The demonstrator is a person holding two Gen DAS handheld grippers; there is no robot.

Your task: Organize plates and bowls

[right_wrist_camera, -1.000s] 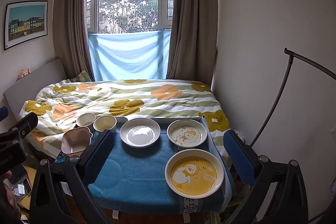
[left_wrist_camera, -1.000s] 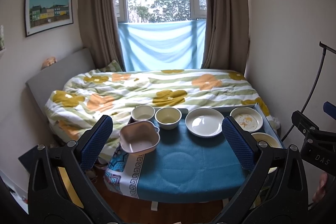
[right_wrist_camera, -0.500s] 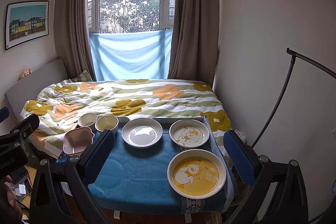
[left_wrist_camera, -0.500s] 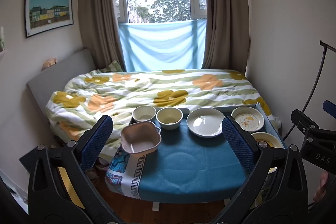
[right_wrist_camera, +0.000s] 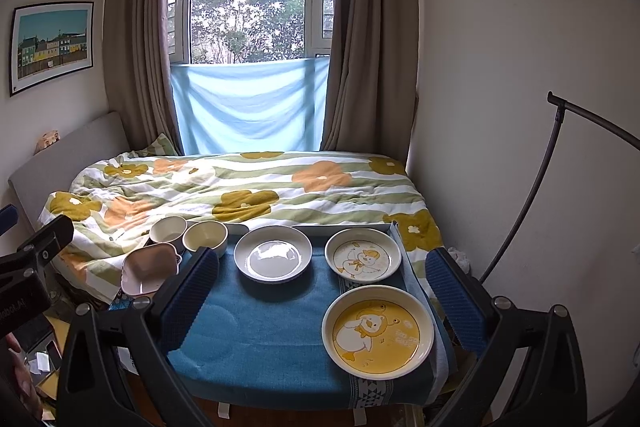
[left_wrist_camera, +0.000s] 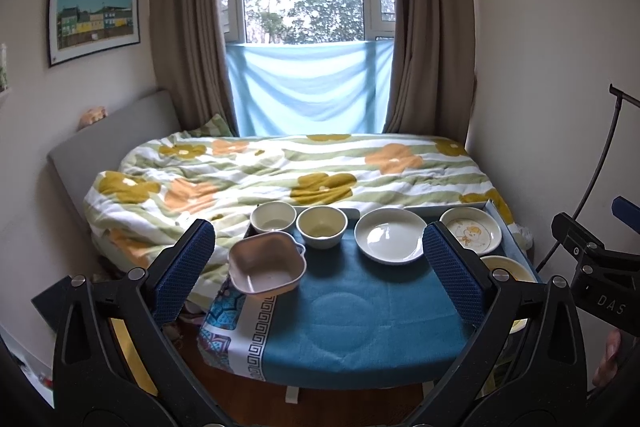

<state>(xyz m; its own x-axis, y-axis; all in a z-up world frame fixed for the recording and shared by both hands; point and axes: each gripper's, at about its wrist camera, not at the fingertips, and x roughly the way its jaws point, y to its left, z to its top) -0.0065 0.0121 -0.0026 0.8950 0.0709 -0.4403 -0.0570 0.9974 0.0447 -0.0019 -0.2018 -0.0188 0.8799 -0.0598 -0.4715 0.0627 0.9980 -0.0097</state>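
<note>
A small table under a blue cloth (left_wrist_camera: 352, 311) (right_wrist_camera: 260, 327) holds the dishes. At its left edge sits a pink square bowl (left_wrist_camera: 266, 263) (right_wrist_camera: 150, 269). Behind it stand a white bowl (left_wrist_camera: 273, 217) (right_wrist_camera: 168, 229) and a cream bowl (left_wrist_camera: 322, 225) (right_wrist_camera: 205, 237). A plain white plate (left_wrist_camera: 390, 235) (right_wrist_camera: 273, 253), a small duck plate (left_wrist_camera: 471, 230) (right_wrist_camera: 363, 255) and a large yellow duck plate (right_wrist_camera: 378, 331) (left_wrist_camera: 505, 269) lie to the right. My left gripper (left_wrist_camera: 320, 267) and right gripper (right_wrist_camera: 320, 299) hang open, short of the table, holding nothing.
A bed with a flowered quilt (left_wrist_camera: 288, 175) (right_wrist_camera: 240, 187) lies just behind the table. A wall and a curved black stand (right_wrist_camera: 532, 187) are on the right. Clutter lies on the floor at the left (right_wrist_camera: 44, 359). Wooden floor shows below the table's front edge.
Both views have shifted very slightly, the dishes drifting a little to the right in frame. Nothing on the table has moved and both grippers stay open.
</note>
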